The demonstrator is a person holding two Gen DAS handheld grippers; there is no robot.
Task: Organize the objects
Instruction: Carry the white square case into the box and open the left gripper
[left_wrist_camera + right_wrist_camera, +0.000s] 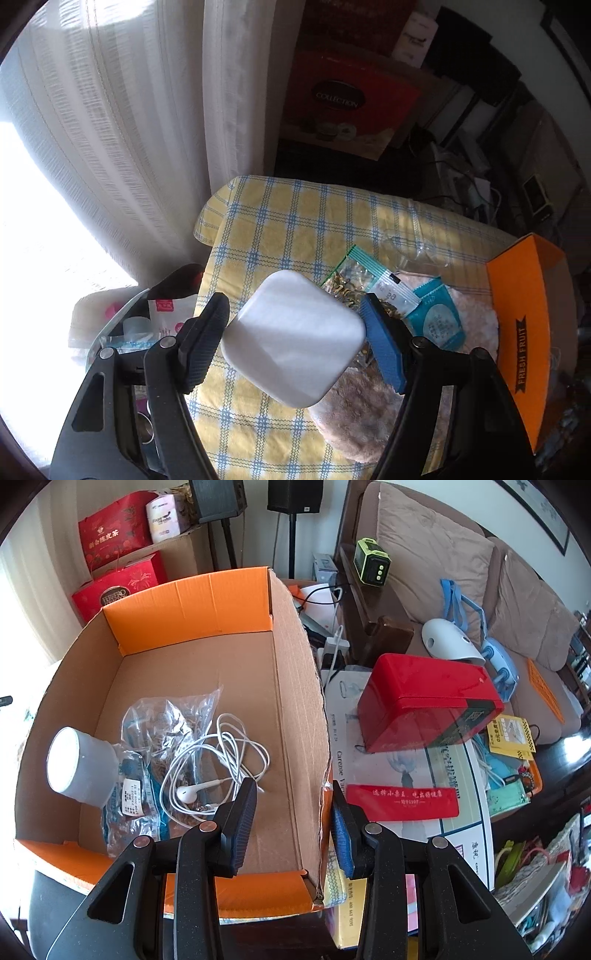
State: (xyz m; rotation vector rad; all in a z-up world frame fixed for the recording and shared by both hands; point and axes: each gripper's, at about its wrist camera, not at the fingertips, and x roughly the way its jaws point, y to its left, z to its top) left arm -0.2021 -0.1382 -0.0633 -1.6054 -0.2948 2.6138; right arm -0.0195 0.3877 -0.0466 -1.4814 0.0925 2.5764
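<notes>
My left gripper [295, 339] is shut on a white rounded square case [293, 338] and holds it above the yellow checked cloth [280, 221]. Behind it lie a clear zip bag of dried bits [351, 280], a blue sachet [437, 317] and a fluffy pink cloth [358, 406]. My right gripper [293, 827] is open and straddles the right wall of the orange cardboard box [303, 709]. Inside the box lie white earphones [214, 768], a plastic bag of dried bits [162, 738] and a white cylindrical jar [74, 764].
The orange box also shows at the right of the left wrist view [517, 332]. A red tin [424, 705], a flat red packet [402, 801], papers and masks lie right of the box. A sofa [443, 554] stands behind. Curtains [110, 147] hang at left.
</notes>
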